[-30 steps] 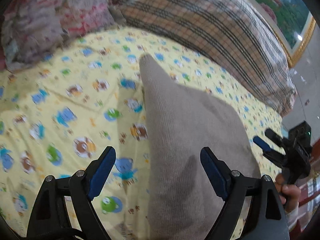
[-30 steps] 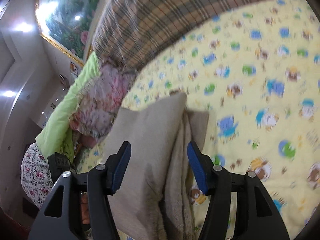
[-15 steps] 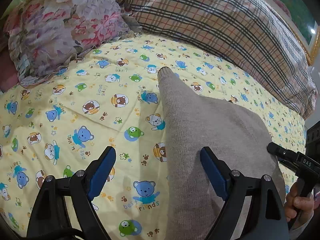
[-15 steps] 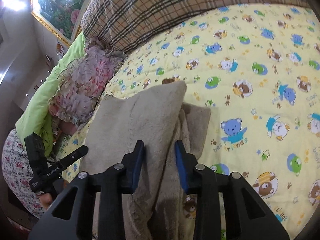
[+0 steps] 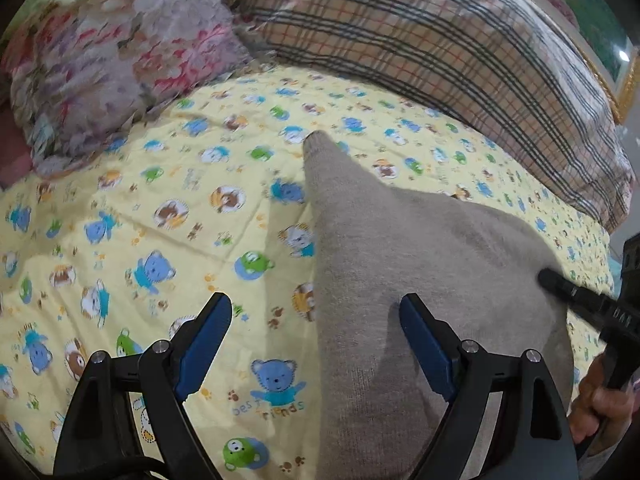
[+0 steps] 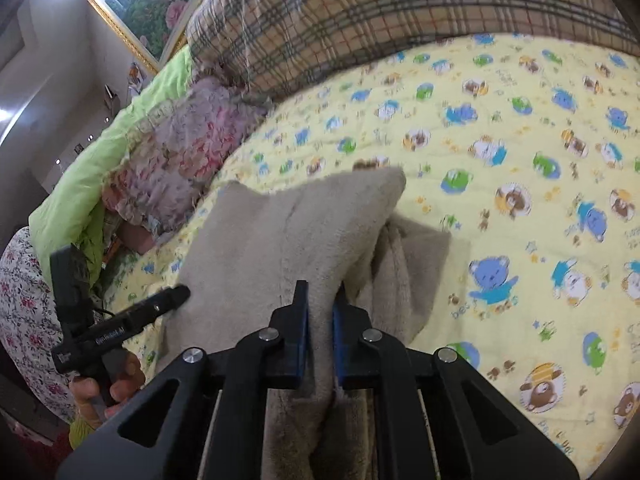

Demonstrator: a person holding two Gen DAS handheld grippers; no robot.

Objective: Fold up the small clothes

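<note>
Since the earlier frames the right gripper (image 6: 320, 320) has closed: its blue pads, wide apart a second ago, are now pinched on an edge of the beige knitted garment (image 6: 288, 240), while the left gripper has kept its spread and barely shifted over the bed.

From the left wrist view, the left gripper (image 5: 316, 332) hangs with its fingers (image 5: 204, 332) well apart, holding nothing. The garment (image 5: 420, 280) lies on the yellow bear-print sheet (image 5: 140, 220), filling the frame from 3 to 6 o'clock and tapering to a point at about 12 o'clock. The right-hand finger sits over the cloth, the left-hand one over bare sheet, so the garment's long edge runs between them; this looks like a stance ready to take that edge or pin it. At 3 to 4 o'clock the other gripper's black body reaches onto the fabric's far side. A plaid pillow (image 5: 440, 48) and a floral pillow (image 5: 112, 60) lie beyond, at 1 and 10 o'clock.

From the right wrist view, the pads are clamped on a raised fold of the garment at 6 o'clock, and the cloth rises into a lifted flap toward 12 o'clock, with a lower layer showing at its right. The grip is probably there to carry this flap across. The left gripper (image 6: 176, 294) shows at 9 o'clock, over the garment's edge.
</note>
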